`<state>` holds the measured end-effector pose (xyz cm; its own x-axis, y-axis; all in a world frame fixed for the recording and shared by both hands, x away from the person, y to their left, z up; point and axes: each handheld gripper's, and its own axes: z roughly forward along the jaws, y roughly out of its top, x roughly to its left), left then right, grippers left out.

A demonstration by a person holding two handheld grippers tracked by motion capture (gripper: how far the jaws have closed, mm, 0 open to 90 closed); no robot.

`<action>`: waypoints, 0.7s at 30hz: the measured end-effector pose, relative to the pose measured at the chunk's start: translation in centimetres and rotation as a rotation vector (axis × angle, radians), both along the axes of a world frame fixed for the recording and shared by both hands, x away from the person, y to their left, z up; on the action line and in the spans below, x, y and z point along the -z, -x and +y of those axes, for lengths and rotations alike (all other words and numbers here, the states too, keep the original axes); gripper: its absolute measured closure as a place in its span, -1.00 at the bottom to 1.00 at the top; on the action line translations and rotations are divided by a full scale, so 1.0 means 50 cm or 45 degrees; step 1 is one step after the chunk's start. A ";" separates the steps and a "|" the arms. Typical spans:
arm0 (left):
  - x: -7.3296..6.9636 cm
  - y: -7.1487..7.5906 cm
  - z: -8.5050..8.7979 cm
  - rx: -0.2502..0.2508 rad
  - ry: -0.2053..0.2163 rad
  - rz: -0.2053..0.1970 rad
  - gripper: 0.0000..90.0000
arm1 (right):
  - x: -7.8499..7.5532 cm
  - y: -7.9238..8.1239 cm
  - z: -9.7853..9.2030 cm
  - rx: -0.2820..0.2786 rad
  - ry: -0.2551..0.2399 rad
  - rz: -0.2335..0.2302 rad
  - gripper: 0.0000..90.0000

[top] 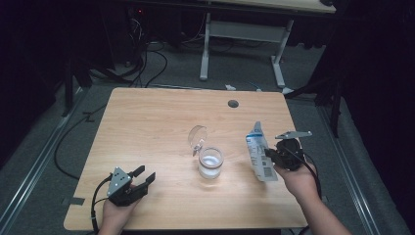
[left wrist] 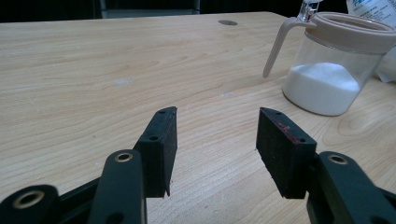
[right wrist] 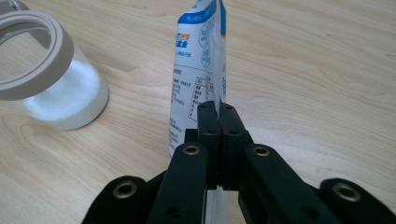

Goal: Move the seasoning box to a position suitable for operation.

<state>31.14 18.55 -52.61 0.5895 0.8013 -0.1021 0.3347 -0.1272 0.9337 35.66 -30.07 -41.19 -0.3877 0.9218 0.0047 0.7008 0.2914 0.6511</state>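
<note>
The right gripper (top: 270, 155) has its jaws pinched tight on a white and blue pouch (top: 258, 152), gripping it at one edge so that the pouch stands up off the table (top: 147, 112) near the right edge, tilted a little. In the right gripper view the two black jaws meet flat on the pouch (right wrist: 198, 74), whose printed side faces left, toward the jar. That glass jar (top: 211, 163) stands just beside the pouch, a little right of the table's middle and toward the near edge, with white powder in its lower part and a beige rim. Its clear hinged lid (top: 197, 137) is flipped up and open behind it. The left gripper (top: 147, 176) rests at the near left corner of the table, its jaws parted about halfway with nothing between them; in the left gripper view they point across bare wood, with the jar (left wrist: 334, 65) at the upper right.
</note>
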 end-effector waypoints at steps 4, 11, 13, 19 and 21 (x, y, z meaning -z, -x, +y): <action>0.000 0.000 0.000 0.000 0.003 0.002 0.08 | 0.005 0.010 -0.001 0.001 -0.015 -0.047 0.99; 0.001 0.000 0.000 0.002 0.003 0.004 0.08 | 0.014 0.024 0.006 -0.010 -0.022 -0.125 1.00; 0.001 0.000 0.000 0.002 0.003 0.003 0.08 | 0.017 0.027 0.008 -0.008 -0.026 -0.142 1.00; 0.000 0.000 0.001 0.004 0.003 0.006 0.08 | 0.027 0.032 0.003 0.009 -0.069 -0.186 1.00; 0.001 0.000 0.001 0.007 0.004 0.009 0.07 | 0.030 0.033 0.000 0.013 -0.091 -0.198 0.99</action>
